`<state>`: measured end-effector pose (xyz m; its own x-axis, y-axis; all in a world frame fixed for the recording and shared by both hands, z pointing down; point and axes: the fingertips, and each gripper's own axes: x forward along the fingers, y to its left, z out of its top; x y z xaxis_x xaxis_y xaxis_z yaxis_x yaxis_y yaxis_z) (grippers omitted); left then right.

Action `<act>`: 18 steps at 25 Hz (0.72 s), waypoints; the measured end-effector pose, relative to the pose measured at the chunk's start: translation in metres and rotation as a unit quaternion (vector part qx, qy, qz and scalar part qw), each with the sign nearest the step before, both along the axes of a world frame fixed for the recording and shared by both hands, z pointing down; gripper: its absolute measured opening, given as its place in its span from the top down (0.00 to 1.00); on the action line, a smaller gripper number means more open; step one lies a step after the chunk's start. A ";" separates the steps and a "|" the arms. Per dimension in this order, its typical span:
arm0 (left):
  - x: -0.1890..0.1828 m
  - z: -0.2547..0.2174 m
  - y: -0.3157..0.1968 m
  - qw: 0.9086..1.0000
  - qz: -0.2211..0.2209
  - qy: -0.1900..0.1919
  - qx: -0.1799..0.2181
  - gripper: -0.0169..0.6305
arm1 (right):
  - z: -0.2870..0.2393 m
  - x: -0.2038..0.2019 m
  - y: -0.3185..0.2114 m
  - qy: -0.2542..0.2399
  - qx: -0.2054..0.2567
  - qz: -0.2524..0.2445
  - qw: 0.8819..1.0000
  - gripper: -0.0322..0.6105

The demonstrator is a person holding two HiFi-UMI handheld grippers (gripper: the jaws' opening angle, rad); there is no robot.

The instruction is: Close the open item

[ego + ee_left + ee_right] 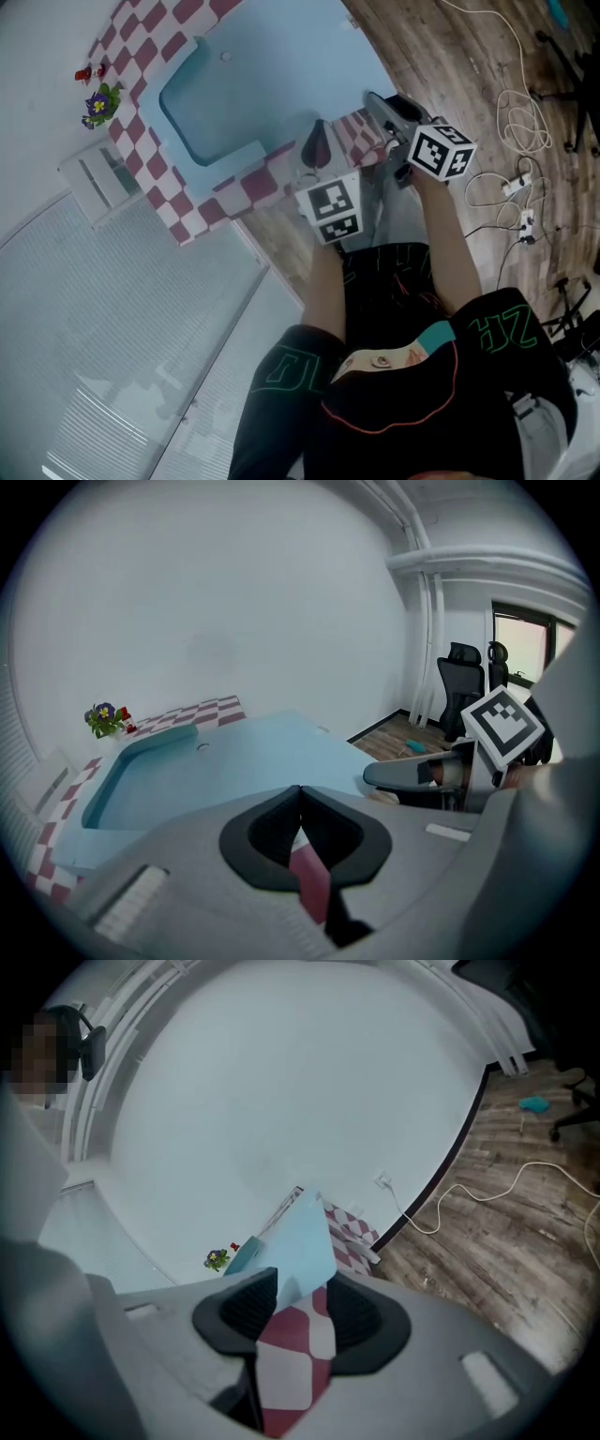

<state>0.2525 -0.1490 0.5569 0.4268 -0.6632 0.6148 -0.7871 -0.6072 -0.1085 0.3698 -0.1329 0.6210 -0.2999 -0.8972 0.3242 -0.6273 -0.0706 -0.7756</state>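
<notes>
The open item is a red-and-white checked box (150, 173) with a blue hollow inside. It lies in front of the person, against a white wall. Its pale blue flap (300, 47) spreads out toward the wooden floor (450, 56).

Both grippers are at the flap's near checked edge (295, 1363). The left gripper (300, 794) has its jaws drawn almost together, with only a red and white sliver of that edge showing between them. The right gripper (298, 1302) has its jaws narrowed onto a wider strip of the same border, and the pale blue panel rises just beyond them.

The closing swing looks barely started, and the hold is the weak point. Each gripper pinches only a thin rim, so a quick pull could let the edge slide out and drop the flap back. If one gripper leads the other, the panel would probably twist and land crooked over the hollow. The small flowers (98, 103) at the far corner could be knocked if the flap overshoots. Loose cables (511, 103) on the floor to the right could snag a foot.
</notes>
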 end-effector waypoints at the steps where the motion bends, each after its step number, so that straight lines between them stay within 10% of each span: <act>1: -0.002 -0.002 -0.002 1.000 -0.005 0.001 0.003 0.96 | -0.002 0.001 -0.002 0.005 -0.001 -0.001 1.000 0.71; 18: -0.034 -0.031 -0.040 0.998 -0.029 0.054 0.030 0.96 | -0.059 0.001 -0.022 0.116 0.027 0.020 0.993 0.86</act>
<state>0.2181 -0.1888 0.5260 0.4483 -0.7228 0.5260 -0.8302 -0.5548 -0.0549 0.3711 -0.1548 0.5619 -0.1874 -0.9246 0.3316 -0.7869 -0.0607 -0.6141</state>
